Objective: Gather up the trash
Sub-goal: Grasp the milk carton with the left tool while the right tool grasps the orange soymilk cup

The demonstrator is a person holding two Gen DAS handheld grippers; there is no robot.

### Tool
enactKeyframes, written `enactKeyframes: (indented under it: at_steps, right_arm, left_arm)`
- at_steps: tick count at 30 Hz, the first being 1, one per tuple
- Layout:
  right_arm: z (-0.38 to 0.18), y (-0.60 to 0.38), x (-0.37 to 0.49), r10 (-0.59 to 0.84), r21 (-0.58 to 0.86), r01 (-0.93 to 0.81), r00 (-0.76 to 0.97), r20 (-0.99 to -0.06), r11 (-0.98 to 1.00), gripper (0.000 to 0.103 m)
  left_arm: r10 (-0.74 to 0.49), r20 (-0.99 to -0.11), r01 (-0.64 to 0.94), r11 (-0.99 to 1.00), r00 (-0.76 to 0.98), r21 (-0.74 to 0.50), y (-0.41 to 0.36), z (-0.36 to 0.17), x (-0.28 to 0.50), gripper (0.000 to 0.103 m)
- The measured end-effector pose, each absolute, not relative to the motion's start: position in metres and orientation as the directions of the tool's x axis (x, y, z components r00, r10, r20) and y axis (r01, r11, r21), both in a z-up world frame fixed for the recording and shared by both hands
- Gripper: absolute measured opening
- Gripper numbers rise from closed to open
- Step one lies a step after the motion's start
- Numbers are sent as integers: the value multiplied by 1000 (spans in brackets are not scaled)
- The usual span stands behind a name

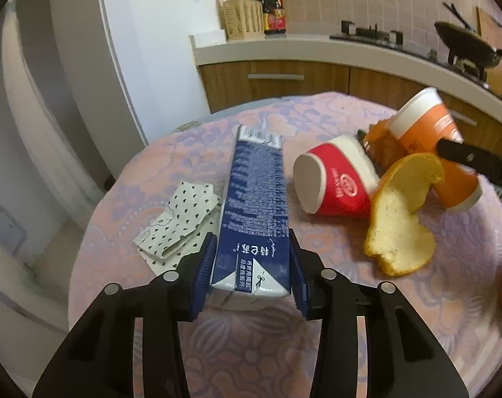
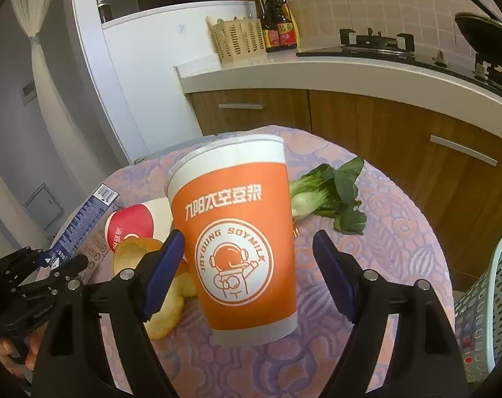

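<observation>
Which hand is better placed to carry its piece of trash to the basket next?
Left. The left tool already has its pads against both sides of the milk carton. The right tool is open around the orange cup, with a gap on one side.

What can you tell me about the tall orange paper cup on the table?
The tall orange paper cup has white bands at top and bottom, a white astronaut logo and "JOYOUNG SOYMILK" print. It stands upright on the flowered pink tablecloth, between the open fingers of the right gripper. An orange peel lies right beside it.
</observation>
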State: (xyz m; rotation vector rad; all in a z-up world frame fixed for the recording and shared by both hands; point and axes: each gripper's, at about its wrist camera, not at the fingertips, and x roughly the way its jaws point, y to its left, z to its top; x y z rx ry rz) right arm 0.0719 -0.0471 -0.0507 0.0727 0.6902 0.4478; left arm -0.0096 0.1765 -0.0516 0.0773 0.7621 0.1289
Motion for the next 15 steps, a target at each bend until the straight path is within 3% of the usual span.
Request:
enactKeyframes:
  at_steps: [7,10,15]
  right_arm:
    - [-57,-43,77,428,215,-387,639,-639,897,75]
    - [-58,-43,75,446,228,-401,621,-644,887,63]
    - [-48,-53,56,466,234,-412,667,-581,881,61]
  left_arm:
    - [89,-623,-67,996,777,59,173,-26,-27,36]
    - [67,-612,-53,998,788,42,169,-21,-30,36]
    - [42,-589,-43,999,807,13,163,-9,-36,35]
